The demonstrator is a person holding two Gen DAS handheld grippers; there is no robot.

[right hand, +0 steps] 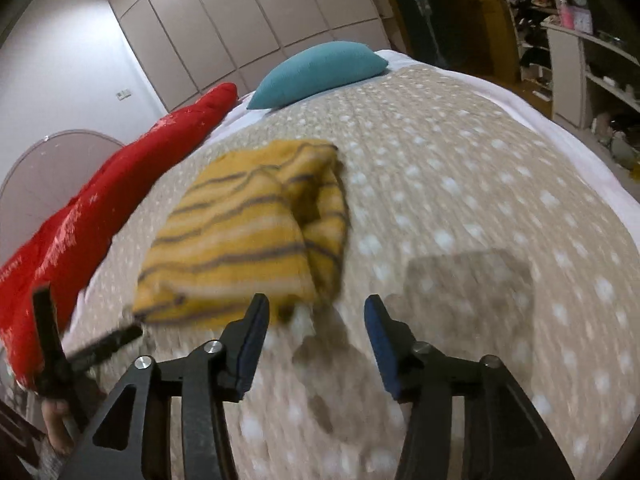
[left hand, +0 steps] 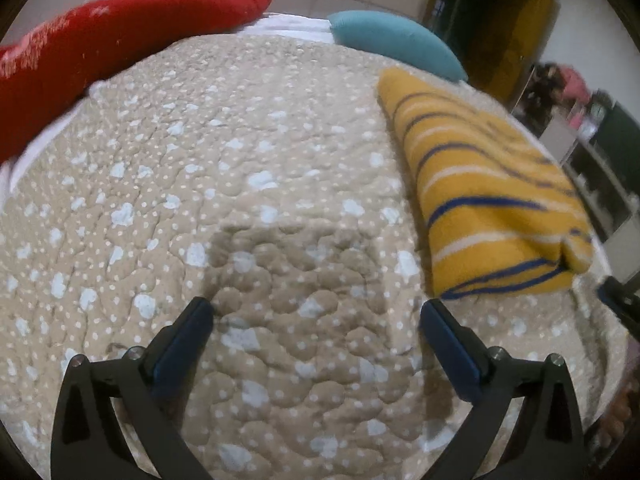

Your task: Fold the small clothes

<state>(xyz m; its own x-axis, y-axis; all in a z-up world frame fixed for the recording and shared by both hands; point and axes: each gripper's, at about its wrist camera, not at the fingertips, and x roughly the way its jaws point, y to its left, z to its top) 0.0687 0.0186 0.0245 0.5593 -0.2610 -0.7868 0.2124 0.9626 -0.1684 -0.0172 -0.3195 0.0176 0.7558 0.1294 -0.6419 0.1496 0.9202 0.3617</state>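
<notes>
A folded yellow garment with blue and white stripes (left hand: 488,196) lies on the beige dotted quilt (left hand: 248,184), to the right in the left wrist view. In the right wrist view it (right hand: 244,228) lies just ahead and left of the fingers. My left gripper (left hand: 316,312) is open and empty above bare quilt, left of the garment. My right gripper (right hand: 316,308) is open and empty, close to the garment's near right corner. The right gripper's tip shows at the left view's right edge (left hand: 620,304); the left gripper shows at the right view's left edge (right hand: 72,344).
A long red cushion (left hand: 112,48) lies along the bed's far left side. A teal pillow (right hand: 316,72) sits at the head of the bed. Shelves with clutter (right hand: 580,60) stand to the right. White wardrobe doors (right hand: 224,16) are behind.
</notes>
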